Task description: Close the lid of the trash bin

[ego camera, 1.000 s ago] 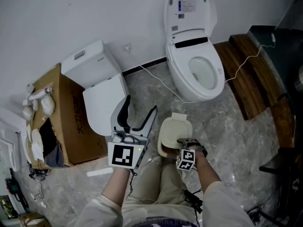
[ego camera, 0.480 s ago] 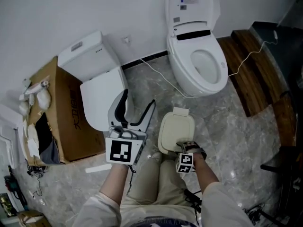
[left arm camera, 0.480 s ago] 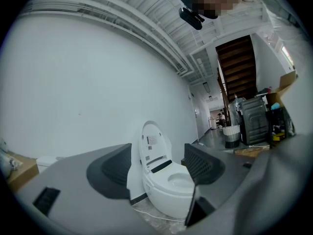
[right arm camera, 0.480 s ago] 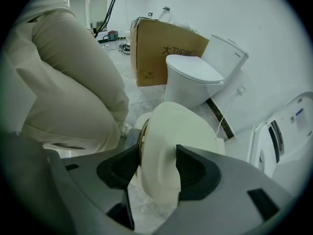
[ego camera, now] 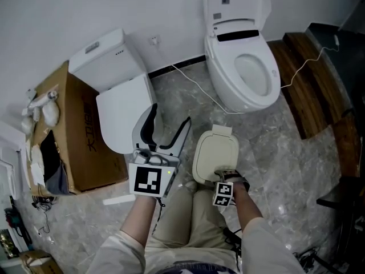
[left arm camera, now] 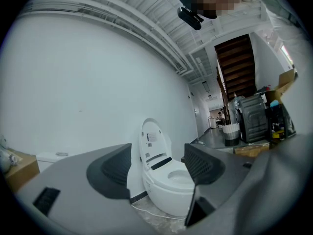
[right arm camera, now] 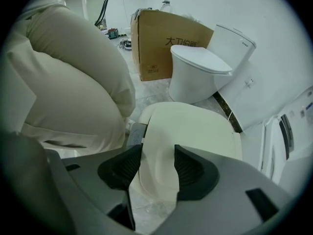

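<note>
**Cream lid lies flat on the bin, right claw at its front edge**

The right claw hangs low over the near edge of the cream, rounded-square plastic trash bin lid. Its jaws stand at a narrow gap. The lid's front lip shows in that gap and just beyond it, and whether the pads touch it is hard to tell. The lid lies flat on the bin, on the grey marbled surface.

The left claw is held wide with nothing between its jaws. Well beyond it stands a white toilet with raised seat cover. Beyond the right claw, past the lid, stand a closed white toilet and a brown cardboard box.
</note>
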